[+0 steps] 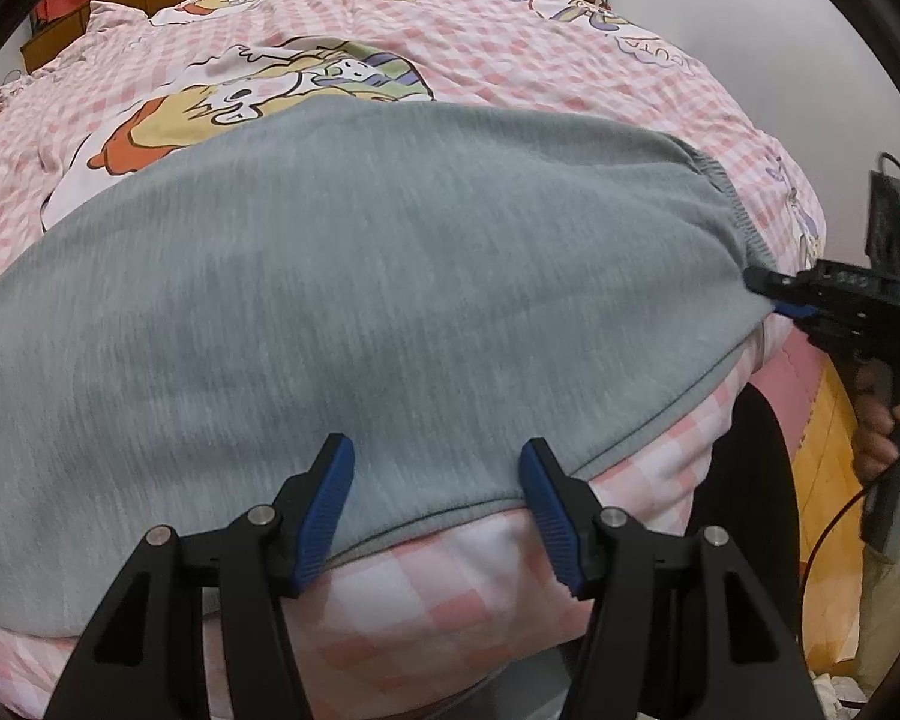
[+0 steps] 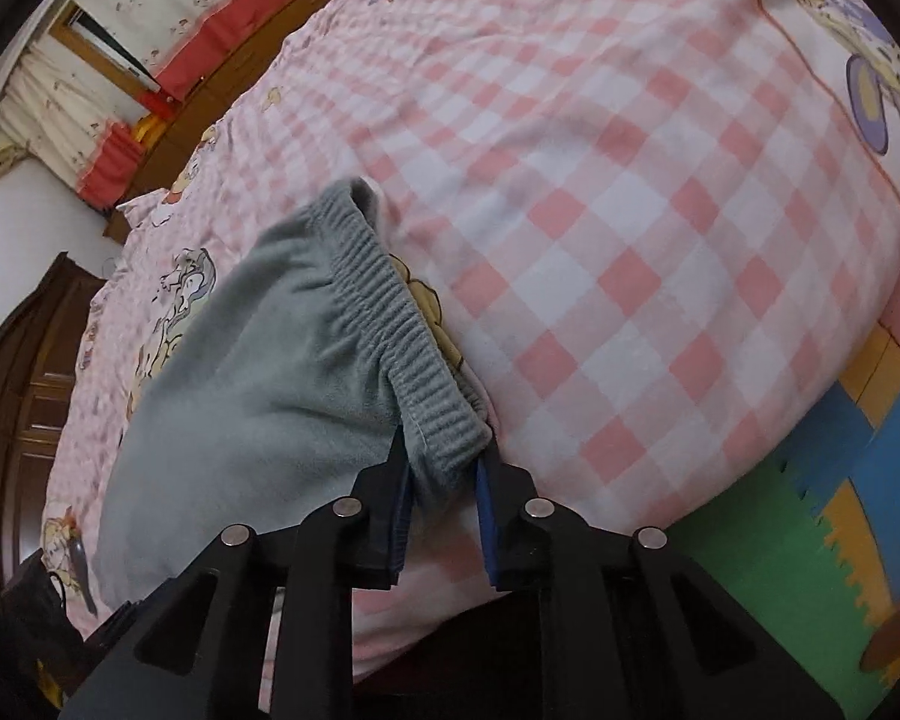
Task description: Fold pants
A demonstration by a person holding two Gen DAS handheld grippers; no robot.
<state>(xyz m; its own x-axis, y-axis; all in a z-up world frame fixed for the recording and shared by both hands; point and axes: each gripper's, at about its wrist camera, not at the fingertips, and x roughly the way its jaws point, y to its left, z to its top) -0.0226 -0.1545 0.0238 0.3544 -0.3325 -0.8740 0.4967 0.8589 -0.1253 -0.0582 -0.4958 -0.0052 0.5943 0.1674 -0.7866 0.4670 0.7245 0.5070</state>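
Grey knit pants (image 1: 360,276) are spread flat on a bed (image 1: 480,42) covered in pink-and-white checked, cartoon-printed cloth. The ribbed elastic waistband (image 2: 402,324) is pinched at its near corner by the right hand-held gripper (image 2: 444,468), angled downward and gripped by a hand (image 1: 882,420). The left hand-held gripper (image 1: 438,468) is held spread above the hem, seemingly without touching it.

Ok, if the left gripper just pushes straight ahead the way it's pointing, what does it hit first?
Most likely the grey pants: the open left gripper has its fingertips straddling the near hem, with fabric directly ahead and the checked bedspread underneath. Depth is hard to judge here.
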